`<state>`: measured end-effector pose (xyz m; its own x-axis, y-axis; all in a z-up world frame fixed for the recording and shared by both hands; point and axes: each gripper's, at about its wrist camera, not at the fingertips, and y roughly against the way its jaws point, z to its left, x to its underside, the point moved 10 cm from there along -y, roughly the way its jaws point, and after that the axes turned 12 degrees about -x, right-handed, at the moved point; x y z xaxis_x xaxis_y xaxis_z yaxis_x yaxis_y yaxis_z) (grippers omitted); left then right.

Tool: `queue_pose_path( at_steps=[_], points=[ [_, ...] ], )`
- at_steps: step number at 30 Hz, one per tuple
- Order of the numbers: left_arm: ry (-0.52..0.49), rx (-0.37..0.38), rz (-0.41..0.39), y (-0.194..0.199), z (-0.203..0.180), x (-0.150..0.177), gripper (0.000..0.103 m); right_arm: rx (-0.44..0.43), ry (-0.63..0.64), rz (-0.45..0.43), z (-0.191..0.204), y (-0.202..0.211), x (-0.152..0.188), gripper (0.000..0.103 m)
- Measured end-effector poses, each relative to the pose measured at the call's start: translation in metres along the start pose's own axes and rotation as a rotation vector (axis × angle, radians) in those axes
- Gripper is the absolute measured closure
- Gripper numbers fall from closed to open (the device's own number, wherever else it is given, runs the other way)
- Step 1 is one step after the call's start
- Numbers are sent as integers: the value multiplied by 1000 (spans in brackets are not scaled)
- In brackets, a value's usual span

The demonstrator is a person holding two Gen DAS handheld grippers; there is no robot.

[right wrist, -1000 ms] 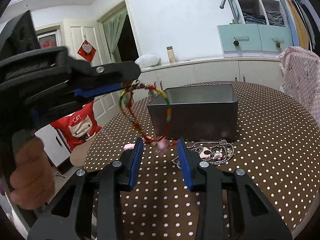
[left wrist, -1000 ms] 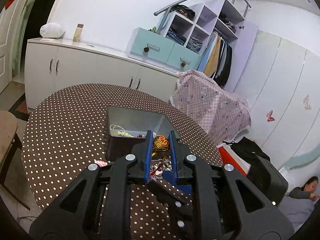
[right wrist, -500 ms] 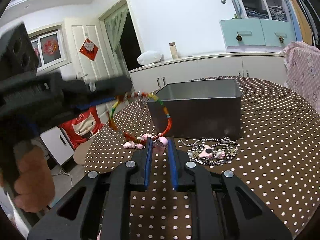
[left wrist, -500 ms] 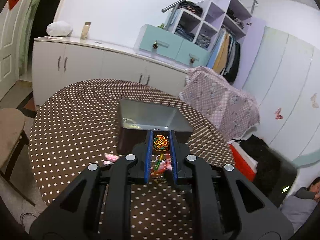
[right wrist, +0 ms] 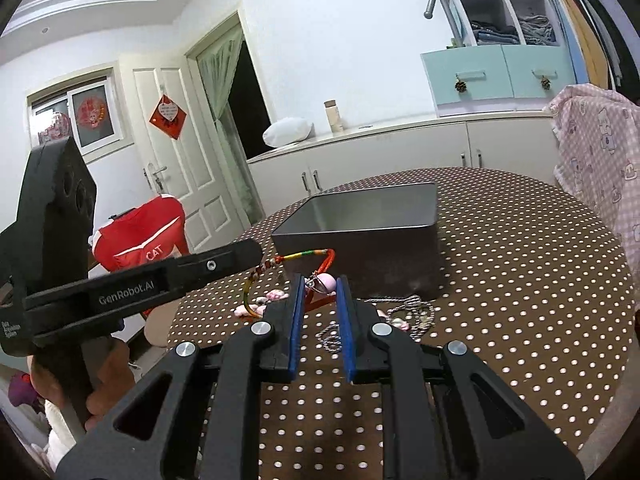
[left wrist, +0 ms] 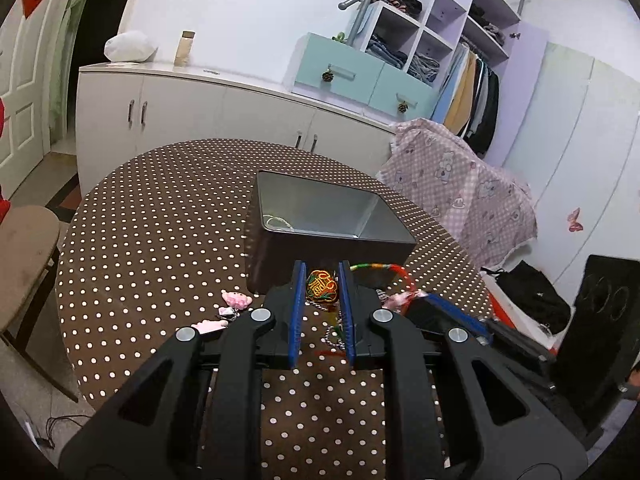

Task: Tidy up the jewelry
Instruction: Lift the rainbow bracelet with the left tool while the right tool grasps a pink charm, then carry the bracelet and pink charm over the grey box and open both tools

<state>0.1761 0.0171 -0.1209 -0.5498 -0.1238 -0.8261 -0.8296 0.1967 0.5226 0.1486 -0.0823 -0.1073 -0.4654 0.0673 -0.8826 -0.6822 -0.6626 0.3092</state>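
Observation:
A colourful braided cord bracelet (right wrist: 308,254) with an embroidered orange charm (left wrist: 321,286) and a pink bead (right wrist: 325,281) hangs between my two grippers in front of the grey metal box (right wrist: 372,216). My left gripper (left wrist: 322,280) is shut on the charm end. My right gripper (right wrist: 318,283) is shut on the pink bead end. The box (left wrist: 320,208) holds a pale beaded piece (left wrist: 276,222). A grey chain necklace (right wrist: 404,314) lies on the dotted table by the box.
Pink hair clips (left wrist: 236,300) lie on the brown polka-dot round table (left wrist: 160,220) left of the box. A wooden stool (left wrist: 24,248) stands at the table's left. White cabinets (left wrist: 200,108) line the wall behind.
The right gripper went from open to shut on the bracelet's pink bead end. Both grippers drew back and lower; the bracelet now stretches sideways between them.

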Motion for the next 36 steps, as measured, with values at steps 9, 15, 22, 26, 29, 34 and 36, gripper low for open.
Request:
queue_pose_path(
  at_steps=[9,15,22,26,29,34,36],
  points=[
    [-9,-53,36,-16,3,12,86,2,-41,-30,-15,13,-7,89],
    [13,-85,55,-20,16,16,86,21,-73,-51,-31,24,-9,89],
    [-13,-79,8,-8,9,4,86,28,-59,-72,-33,27,-20,89],
    [-30,-71,-23,-2,2,-9,86,32,-35,-83,-31,27,-30,89],
    [-36,-64,-55,3,-3,-21,86,37,-12,-99,-29,27,-39,89],
    [-37,-30,-112,11,-11,-48,86,48,7,-122,-30,26,-56,89],
    [-45,-35,-142,13,-13,-60,86,46,20,-132,-30,25,-64,89]
  ],
)
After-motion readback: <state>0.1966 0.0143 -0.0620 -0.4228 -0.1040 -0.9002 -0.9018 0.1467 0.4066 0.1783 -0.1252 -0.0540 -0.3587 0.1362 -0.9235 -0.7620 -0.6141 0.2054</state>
